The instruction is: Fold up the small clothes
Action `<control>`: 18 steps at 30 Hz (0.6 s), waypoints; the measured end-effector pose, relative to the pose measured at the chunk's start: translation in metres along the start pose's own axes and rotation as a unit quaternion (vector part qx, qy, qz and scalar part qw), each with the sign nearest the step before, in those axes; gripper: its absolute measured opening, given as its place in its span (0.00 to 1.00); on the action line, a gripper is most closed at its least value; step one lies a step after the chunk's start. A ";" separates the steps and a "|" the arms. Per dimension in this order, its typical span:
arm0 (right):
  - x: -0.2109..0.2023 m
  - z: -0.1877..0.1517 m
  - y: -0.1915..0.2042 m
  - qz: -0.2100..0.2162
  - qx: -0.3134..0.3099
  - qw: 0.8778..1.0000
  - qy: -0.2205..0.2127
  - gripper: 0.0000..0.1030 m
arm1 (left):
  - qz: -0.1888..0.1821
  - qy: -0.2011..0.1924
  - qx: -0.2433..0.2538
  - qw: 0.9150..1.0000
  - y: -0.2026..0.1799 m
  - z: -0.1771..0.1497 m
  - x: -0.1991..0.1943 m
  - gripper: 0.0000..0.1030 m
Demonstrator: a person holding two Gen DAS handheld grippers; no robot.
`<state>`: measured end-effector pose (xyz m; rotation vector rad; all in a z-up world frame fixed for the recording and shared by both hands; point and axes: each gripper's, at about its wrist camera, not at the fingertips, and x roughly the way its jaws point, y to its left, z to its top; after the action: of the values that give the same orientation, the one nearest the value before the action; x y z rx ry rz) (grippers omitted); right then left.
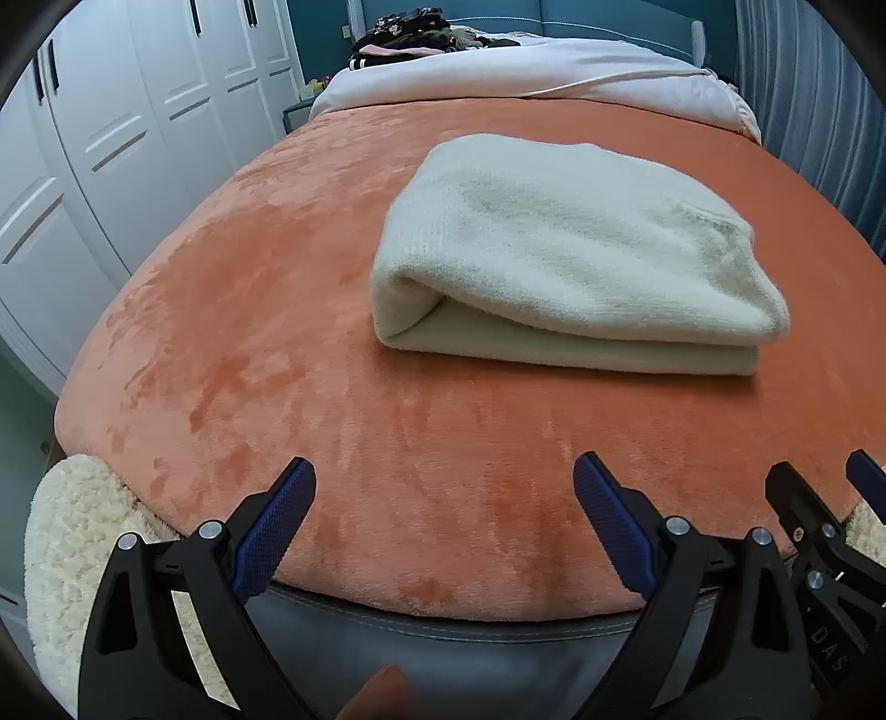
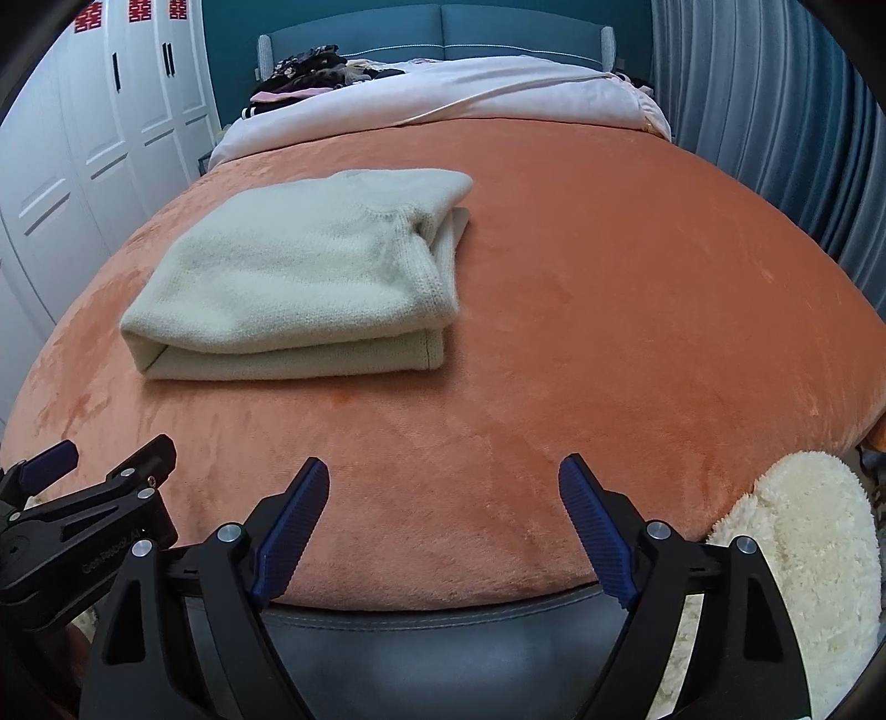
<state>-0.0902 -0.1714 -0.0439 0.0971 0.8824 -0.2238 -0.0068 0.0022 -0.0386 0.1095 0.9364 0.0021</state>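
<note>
A cream knitted sweater [image 1: 565, 260] lies folded into a neat rectangle on the orange blanket [image 1: 277, 310] of the bed. It also shows in the right wrist view [image 2: 299, 277]. My left gripper [image 1: 443, 482] is open and empty, held at the bed's near edge, well short of the sweater. My right gripper [image 2: 443, 482] is open and empty, also at the near edge, with the sweater ahead to its left. The right gripper shows at the right edge of the left wrist view [image 1: 819, 498], and the left gripper at the left edge of the right wrist view [image 2: 105, 465].
A pile of dark clothes [image 1: 410, 33] and a white duvet [image 1: 526, 72] lie at the head of the bed. White wardrobe doors [image 1: 111, 138] stand to the left, grey curtains [image 2: 775, 111] to the right. Fluffy cream fabric [image 2: 808, 554] hangs at the bed's near corners.
</note>
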 end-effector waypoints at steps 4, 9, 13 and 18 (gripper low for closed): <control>0.001 -0.002 0.003 -0.001 0.007 1.000 0.002 0.80 | 0.000 -0.002 0.002 1.000 -0.003 -0.001 -0.001 0.89; -0.001 -0.005 0.006 -0.003 0.014 1.000 0.000 0.80 | -0.002 0.001 -0.001 1.000 -0.005 0.000 0.000 0.89; 0.000 -0.005 0.008 0.001 0.009 1.000 0.003 0.80 | 0.002 -0.001 0.001 1.000 -0.008 0.000 0.000 0.89; -0.001 -0.005 0.011 0.001 0.005 1.000 0.001 0.80 | 0.000 0.004 -0.002 1.000 -0.008 -0.001 -0.001 0.89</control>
<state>-0.0925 -0.1593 -0.0463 0.1084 0.8841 -0.2256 -0.0086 -0.0059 -0.0393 0.1057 0.9435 0.0052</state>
